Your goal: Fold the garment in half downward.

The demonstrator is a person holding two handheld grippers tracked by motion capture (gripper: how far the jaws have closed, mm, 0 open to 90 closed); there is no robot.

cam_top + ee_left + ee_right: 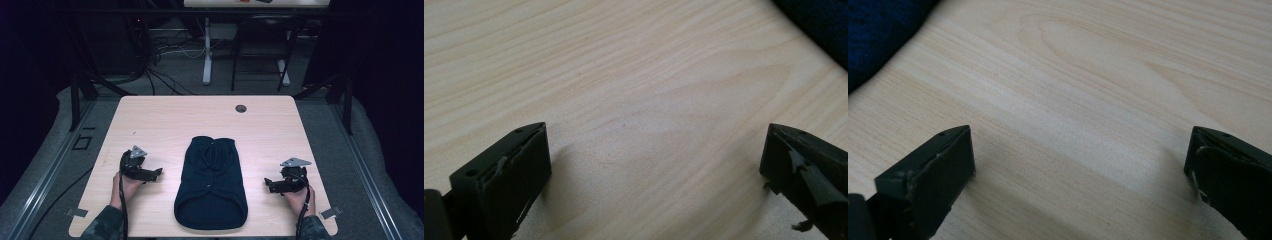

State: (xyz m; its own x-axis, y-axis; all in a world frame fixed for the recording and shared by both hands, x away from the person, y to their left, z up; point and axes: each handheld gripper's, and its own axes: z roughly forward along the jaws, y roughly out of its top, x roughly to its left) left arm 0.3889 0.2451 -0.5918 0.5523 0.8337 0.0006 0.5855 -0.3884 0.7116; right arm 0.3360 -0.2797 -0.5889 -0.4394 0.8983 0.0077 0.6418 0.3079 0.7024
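- Pale wood-grain table, rounded corners, a small round cable hole near its far edge; dim room behind, grey floor with loose cables and the legs of another desk.
- One dark navy knitted garment, sleeveless, laid flat at the table's middle, wide hem toward me and narrower neck end away from me.
- My left gripper, held in my left hand at the garment's left, apart from it, tips pointing toward the cloth. Jaws stand wide open with nothing between them.
- My left gripper view: bare wood between the two black jaws, a corner of the navy garment at upper right.
- My right gripper, in my right hand at the garment's right, apart from it, tips toward the cloth. Jaws spread wide, nothing held.
- My right gripper view: bare wood between the jaws, the garment's edge at upper left.
- Grey three-cornered plates top each gripper; a black cable trails back along each camouflage-patterned sleeve.
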